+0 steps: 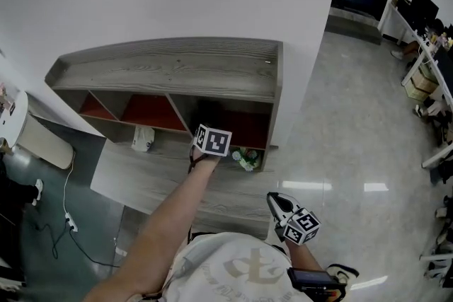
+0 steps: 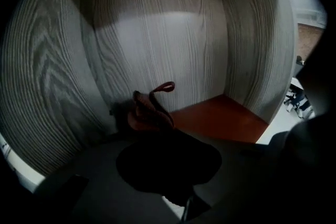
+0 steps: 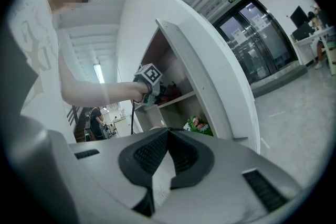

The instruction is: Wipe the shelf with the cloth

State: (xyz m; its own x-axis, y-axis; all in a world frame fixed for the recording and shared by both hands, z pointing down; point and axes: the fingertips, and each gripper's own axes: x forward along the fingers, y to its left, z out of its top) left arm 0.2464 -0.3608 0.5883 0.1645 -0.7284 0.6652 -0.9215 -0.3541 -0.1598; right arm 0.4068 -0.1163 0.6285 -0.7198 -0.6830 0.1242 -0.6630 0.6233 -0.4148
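Observation:
The grey wood-grain shelf unit stands against the white wall, with red-floored compartments below its top board. My left gripper reaches into the right-hand compartment, its marker cube hiding the jaws from the head view. In the left gripper view the left gripper is shut on a bunched reddish-brown cloth, which sits low against the compartment's back wall near its red floor. My right gripper hangs low beside my body, away from the shelf. Seen close, the right gripper is shut with nothing in it.
A white object and a green-and-white bunch of flowers rest on the lower ledge left and right of my left arm. Cables and a white appliance lie on the floor at left. Desks stand far right across the shiny floor.

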